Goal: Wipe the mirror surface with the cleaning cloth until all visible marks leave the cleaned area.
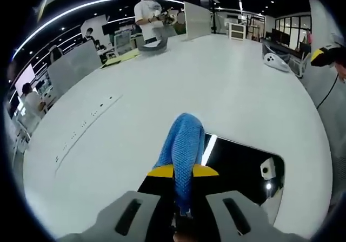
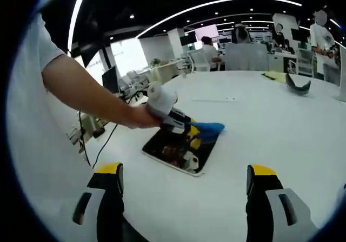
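The left tool [image 1: 181, 212] is clamped on the blue cleaning cloth [image 1: 183, 144], whose free end drapes onto the mirror [image 1: 243, 169] lying flat on the white worktop [image 1: 162, 90]. The cloth looks soft and limp, best pinched at a bunched fold; the mirror looks fragile and slippery. The right tool [image 2: 184, 198] hangs apart, well back.

We see our left gripper [image 1: 183, 212] as two pale grey jaws with dark oblong slots, each tipped in yellow on a black base. From the right gripper view it [image 2: 178, 124] shows a white rounded handle with black and yellow parts ahead of it. Our right gripper [image 2: 184, 185] has grey jaws with slotted sides, black inner faces and yellow caps. Our arm wears a short white sleeve [image 2: 46, 50].
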{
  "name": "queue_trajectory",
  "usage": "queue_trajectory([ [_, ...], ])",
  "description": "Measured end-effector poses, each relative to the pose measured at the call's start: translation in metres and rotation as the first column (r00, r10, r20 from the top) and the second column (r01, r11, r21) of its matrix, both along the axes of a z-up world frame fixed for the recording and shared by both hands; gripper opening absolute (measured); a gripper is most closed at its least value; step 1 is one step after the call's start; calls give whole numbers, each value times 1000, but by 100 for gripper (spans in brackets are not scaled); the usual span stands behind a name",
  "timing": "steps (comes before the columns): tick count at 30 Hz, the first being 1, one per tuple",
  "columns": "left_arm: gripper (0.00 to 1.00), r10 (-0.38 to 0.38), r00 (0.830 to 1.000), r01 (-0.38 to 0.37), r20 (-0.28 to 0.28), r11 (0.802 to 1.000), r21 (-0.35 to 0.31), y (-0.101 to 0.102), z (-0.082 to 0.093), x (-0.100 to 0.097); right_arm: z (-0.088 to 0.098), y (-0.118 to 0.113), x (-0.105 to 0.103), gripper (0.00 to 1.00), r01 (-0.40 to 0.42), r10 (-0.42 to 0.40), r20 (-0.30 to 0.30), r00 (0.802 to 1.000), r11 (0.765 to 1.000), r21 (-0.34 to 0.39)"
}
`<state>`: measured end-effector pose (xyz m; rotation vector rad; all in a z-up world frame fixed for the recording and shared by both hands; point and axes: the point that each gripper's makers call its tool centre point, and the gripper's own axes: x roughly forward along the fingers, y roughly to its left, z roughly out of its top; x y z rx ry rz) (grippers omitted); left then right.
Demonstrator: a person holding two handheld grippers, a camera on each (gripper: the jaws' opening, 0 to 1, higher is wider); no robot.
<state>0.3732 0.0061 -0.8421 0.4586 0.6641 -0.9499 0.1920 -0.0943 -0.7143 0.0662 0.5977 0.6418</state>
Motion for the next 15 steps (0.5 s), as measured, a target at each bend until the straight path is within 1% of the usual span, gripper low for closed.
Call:
queue_trajectory([
  [5, 6, 8, 1000, -8, 0, 1000, -6, 2, 0, -7, 1, 3, -3, 94, -13, 13, 4, 1000, 1000, -6],
  [15, 6, 14, 1000, -15, -10, 1000, -12, 4, 0, -19, 5, 3, -5, 94, -14, 15, 15, 1000, 1000, -11],
])
